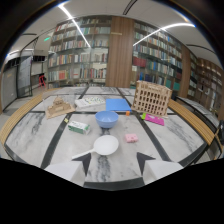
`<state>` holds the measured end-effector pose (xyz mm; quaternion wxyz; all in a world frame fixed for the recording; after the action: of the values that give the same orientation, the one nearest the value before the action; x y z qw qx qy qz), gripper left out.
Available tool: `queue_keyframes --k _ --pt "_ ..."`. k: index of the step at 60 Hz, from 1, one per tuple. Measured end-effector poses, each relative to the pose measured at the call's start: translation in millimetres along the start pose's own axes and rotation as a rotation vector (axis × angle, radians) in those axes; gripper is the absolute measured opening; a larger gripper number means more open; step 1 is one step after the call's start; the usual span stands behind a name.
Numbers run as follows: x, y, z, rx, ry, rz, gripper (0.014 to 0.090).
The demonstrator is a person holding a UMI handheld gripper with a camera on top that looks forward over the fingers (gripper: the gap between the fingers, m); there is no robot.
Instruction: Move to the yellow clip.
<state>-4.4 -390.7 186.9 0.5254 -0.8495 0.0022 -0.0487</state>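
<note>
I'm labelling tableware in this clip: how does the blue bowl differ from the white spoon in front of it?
The blue bowl is deep and stands upright; the white spoon is shallow and lies flat, its handle pointing toward the claw. The bowl sits farther from the open claw, the spoon just ahead of it. Both rest on the marble table.

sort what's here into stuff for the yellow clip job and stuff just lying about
For the job: hand-held gripper, open; small yellow thing beside the pink pack, likely the clip.
Lying about: bowl, ladle, crate, folder, green box, pink block.
</note>
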Motion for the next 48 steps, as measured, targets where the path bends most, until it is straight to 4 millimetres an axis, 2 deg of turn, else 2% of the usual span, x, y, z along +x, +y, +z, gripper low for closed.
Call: queue_keyframes --k 9,16,24,30,39,48 --pt "-4.7 12.9 -5.2 -0.018 0.031 -0.015 0.0857" --pt "-23.8 24.1 -14.8 -0.029 0.032 -0.006 0.0859" --pt "-67.6 32.2 -19.4 -0.036 -0.02 0.013 0.0861" --pt "-109.2 33.8 -17.1 -0.042 -0.071 0.011 0.0859" --pt "-176.3 24.0 9.8 -0.04 -0.133 -0.007 0.0862" --pt "-234.9 0.6 61.5 -0.025 -0.165 -0.006 0.0862"
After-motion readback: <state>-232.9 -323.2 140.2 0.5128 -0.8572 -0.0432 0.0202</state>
